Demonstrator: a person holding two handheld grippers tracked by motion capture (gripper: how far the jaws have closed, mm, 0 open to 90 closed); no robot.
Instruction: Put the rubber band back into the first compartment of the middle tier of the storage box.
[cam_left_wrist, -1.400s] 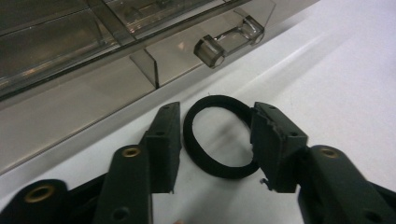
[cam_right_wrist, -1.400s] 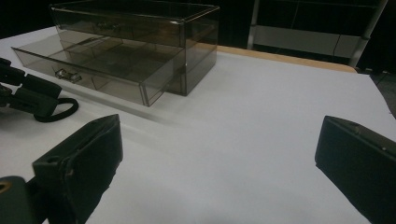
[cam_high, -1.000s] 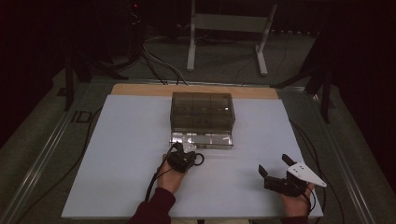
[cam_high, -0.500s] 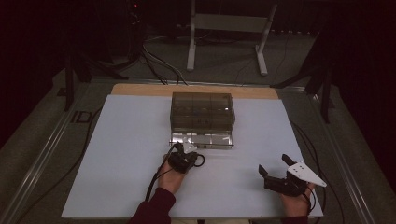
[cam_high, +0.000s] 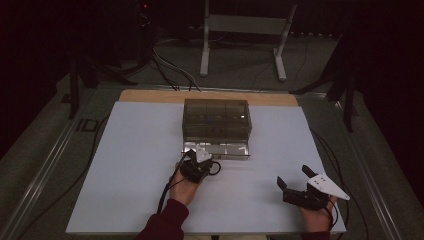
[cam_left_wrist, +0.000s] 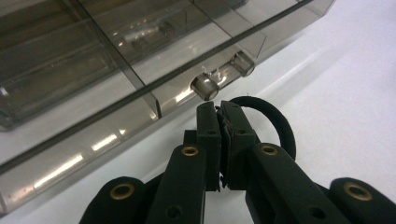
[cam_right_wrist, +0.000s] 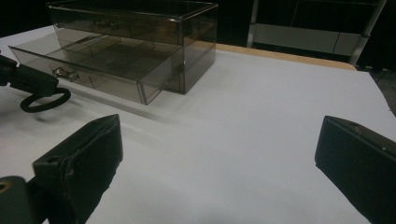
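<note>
A smoky see-through drawer box (cam_high: 216, 120) stands mid-table, its lower drawer (cam_high: 220, 149) pulled out toward me. My left gripper (cam_high: 199, 164) sits just in front of that drawer, shut on a black elastic ring (cam_high: 215, 168). In the left gripper view the jaws (cam_left_wrist: 219, 109) pinch the ring (cam_left_wrist: 275, 126) close to the drawer's clear knob (cam_left_wrist: 205, 86). My right gripper (cam_high: 294, 176) rests near the table's front right, open and holding nothing. In the right gripper view its jaws (cam_right_wrist: 219, 140) stand wide apart, with the ring (cam_right_wrist: 44, 100) and the box (cam_right_wrist: 140, 42) off to the left.
The white table top (cam_high: 130, 165) has a wooden strip (cam_high: 150, 95) along its far edge. A metal stand (cam_high: 242, 30) and cables lie on the dark floor behind. Cables trail from both grippers toward me.
</note>
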